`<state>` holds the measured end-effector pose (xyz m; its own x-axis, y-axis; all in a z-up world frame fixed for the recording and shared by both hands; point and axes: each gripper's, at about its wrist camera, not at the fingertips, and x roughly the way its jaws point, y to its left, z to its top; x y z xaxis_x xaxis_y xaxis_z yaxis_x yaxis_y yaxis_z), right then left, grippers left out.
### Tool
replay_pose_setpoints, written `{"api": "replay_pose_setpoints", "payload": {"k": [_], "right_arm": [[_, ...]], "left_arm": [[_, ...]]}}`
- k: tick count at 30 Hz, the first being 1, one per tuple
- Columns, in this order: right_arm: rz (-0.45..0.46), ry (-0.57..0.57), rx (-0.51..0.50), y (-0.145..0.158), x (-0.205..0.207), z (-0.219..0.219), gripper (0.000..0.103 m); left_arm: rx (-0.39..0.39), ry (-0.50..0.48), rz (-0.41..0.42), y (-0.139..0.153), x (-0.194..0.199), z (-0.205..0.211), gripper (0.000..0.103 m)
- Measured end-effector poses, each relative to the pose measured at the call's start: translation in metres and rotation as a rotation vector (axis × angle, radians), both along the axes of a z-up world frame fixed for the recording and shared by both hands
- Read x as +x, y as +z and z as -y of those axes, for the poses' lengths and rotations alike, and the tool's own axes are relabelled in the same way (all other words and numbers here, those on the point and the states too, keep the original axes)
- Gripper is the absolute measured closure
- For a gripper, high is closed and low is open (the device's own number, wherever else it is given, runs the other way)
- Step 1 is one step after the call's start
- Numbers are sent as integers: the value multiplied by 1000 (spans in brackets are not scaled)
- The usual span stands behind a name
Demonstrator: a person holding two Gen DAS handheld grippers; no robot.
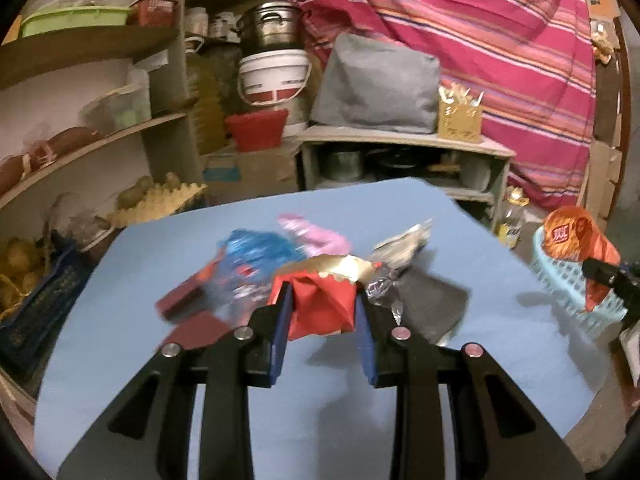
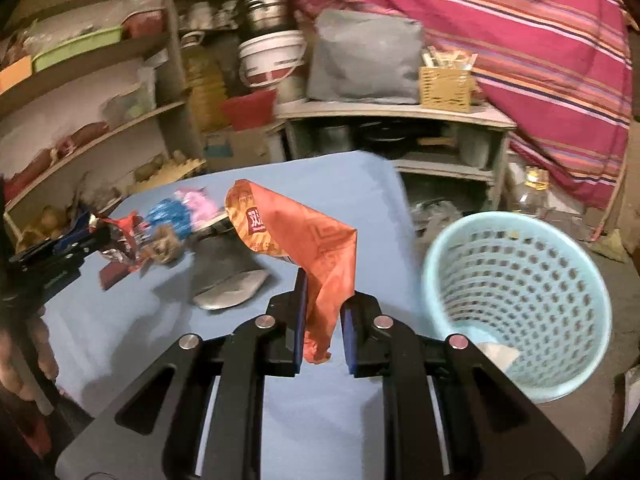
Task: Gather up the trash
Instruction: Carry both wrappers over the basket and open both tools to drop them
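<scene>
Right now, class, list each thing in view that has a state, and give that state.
Left hand-held gripper: shut on crumpled red foil wrapper.
Right hand-held gripper: shut on orange snack bag.
Pale blue perforated plastic basket: upright, nearly empty.
Blue crinkled wrapper: lying on table.

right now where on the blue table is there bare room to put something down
The near part of the table is bare, between the grippers and the wrapper pile. The strip from the grey pouch to the basket is also bare. The middle to far left is crowded with wrappers.
</scene>
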<state>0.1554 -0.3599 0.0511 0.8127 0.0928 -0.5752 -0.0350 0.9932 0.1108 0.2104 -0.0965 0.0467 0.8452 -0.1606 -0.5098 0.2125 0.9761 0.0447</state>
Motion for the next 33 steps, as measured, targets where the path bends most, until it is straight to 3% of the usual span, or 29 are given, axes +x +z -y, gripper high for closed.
{"api": "replay_pose_setpoints", "payload": {"k": [12,16,24,26,28,32,33], "right_arm": [[21,-234,7,9,-2,124,87],[-11,-278,-29,0,-5,148,87],[-74,-316,2,-20,-1,184,84],[-89,-317,6,-23,-1,188,76],[-94,-318,9,-24,0,191,59],[-103,-337,-2,-25,-3,199,45],[-101,-351,-4,-24,-4,202,32]], "left_arm": [[-58,-108,21,22,9,114,73],[-71,-148,7,19,14,148,73],[-97,-224,0,15,16,205,73],[-107,-238,-5,14,16,214,73],[-110,-255,-12,13,16,225,73],[-93,-282,-21,9,17,244,73],[-90,-291,-27,8,18,250,73]]}}
